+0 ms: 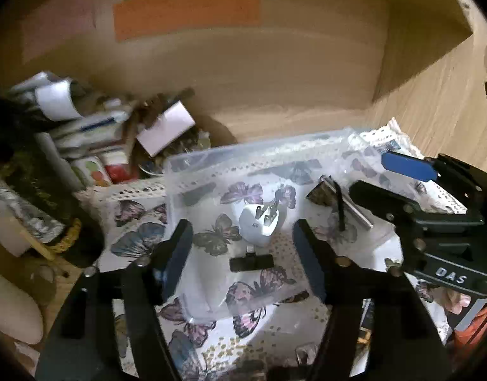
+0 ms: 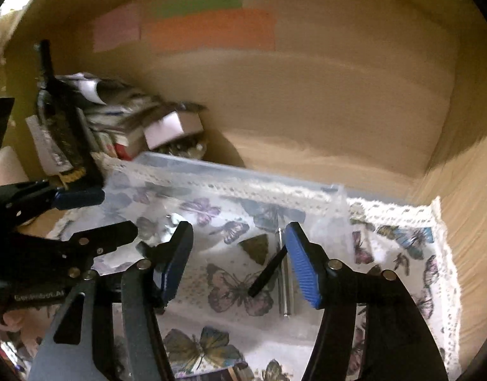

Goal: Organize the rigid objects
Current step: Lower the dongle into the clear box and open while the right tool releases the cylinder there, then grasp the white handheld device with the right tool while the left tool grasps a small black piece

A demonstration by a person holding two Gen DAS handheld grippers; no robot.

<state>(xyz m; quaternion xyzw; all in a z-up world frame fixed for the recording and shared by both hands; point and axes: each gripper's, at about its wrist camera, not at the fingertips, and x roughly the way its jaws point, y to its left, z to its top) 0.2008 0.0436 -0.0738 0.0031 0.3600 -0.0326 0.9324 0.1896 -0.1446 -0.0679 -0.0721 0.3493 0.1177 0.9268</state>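
A clear plastic box (image 1: 211, 165) stands on a butterfly-print cloth (image 1: 138, 241) inside a wooden shelf. In it lie a white plug adapter (image 1: 262, 222), a small black bar (image 1: 251, 262), a metal rod (image 1: 354, 206) crossed by a black stick (image 1: 340, 209), and a dark triangular piece (image 1: 319, 192). My left gripper (image 1: 243, 254) is open and empty above the box, over the adapter. My right gripper (image 2: 240, 263) is open and empty over the rod (image 2: 284, 285), black stick (image 2: 268, 273) and triangle (image 2: 257, 247). The box's far rim (image 2: 243, 174) shows in the right wrist view.
A pile of small boxes, papers and packets (image 1: 94, 133) fills the shelf's back left corner. A dark bottle (image 2: 62, 127) stands at the left. The wooden back wall (image 1: 275, 73) carries coloured paper labels (image 1: 186, 12). The right side wall (image 2: 465, 222) is close.
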